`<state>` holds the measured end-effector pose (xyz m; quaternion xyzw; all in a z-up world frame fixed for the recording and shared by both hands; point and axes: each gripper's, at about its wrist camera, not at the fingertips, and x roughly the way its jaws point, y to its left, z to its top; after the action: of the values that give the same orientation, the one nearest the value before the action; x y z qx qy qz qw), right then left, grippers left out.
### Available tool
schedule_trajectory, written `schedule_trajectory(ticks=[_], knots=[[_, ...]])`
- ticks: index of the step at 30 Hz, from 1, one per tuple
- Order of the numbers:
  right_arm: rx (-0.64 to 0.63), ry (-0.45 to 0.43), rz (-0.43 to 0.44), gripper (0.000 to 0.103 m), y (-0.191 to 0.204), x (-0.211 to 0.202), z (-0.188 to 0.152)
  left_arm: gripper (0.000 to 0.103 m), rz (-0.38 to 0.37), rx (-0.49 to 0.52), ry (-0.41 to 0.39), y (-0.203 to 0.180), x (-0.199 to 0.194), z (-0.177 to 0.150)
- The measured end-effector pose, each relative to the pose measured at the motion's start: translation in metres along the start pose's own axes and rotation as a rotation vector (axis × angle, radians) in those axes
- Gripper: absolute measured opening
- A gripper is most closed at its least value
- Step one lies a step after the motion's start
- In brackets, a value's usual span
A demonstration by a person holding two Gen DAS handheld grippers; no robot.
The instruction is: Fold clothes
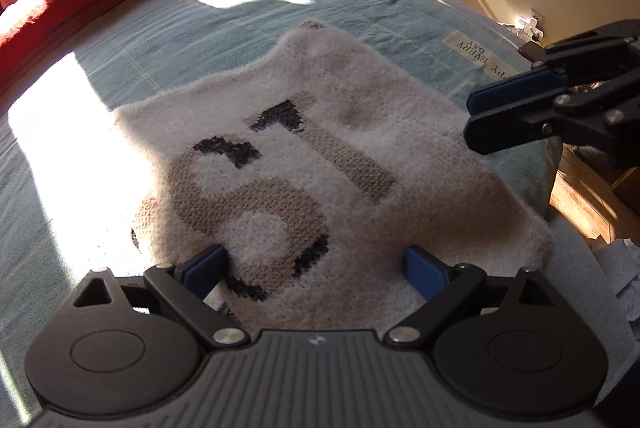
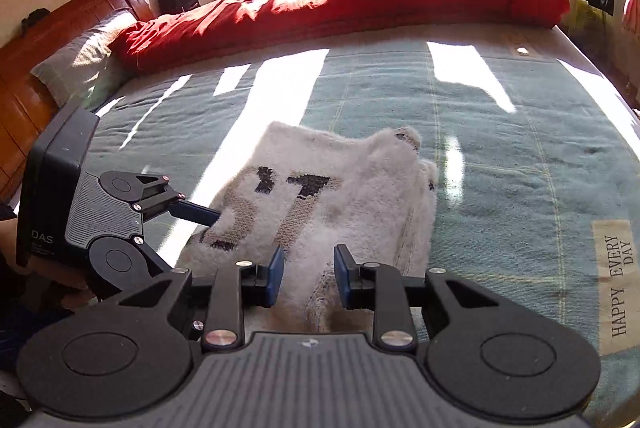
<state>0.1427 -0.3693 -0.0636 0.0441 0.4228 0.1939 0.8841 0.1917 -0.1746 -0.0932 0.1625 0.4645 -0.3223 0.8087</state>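
A fuzzy cream sweater (image 1: 320, 164) with a beige and black "51" knit lies folded in a thick stack on the blue-green bedspread (image 1: 280, 16). My left gripper (image 1: 316, 268) is open, its blue pads wide apart just above the sweater's near edge. My right gripper (image 2: 308, 276) is open over another edge of the sweater (image 2: 344, 204), with fabric between its pads but not clamped. In the left wrist view the right gripper (image 1: 476, 120) shows side-on at the sweater's right edge. In the right wrist view the left gripper (image 2: 208, 218) shows at the left.
A red duvet (image 2: 340, 8) lies bunched along the far side of the bed. A pillow (image 2: 76, 60) and wooden headboard (image 2: 36, 40) are at the left. A "HAPPY EVERY DAY" label (image 2: 618, 284) is on the bedspread. The bed's edge and wooden floor (image 1: 592, 204) are to the right.
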Motion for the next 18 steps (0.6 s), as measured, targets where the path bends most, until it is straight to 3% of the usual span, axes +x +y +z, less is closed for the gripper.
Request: schedule_trajectory(ticks=[5,13,15,18], knots=[[-0.006,0.129,-0.068,0.025,-0.027,0.049,-0.006,0.097,-0.040,0.010,-0.004,0.000,0.003,0.003],[0.072,0.112,-0.034,0.027,-0.037,0.046,-0.001,0.101,-0.021,0.033,0.019,-0.002,0.019,0.011],[0.150,0.079,0.009,0.033,-0.043,0.029,-0.003,0.101,-0.036,0.032,0.008,0.003,0.012,0.007],[0.256,0.072,0.050,0.054,-0.054,0.004,-0.015,0.099,-0.018,0.049,-0.021,0.002,-0.009,-0.002]])
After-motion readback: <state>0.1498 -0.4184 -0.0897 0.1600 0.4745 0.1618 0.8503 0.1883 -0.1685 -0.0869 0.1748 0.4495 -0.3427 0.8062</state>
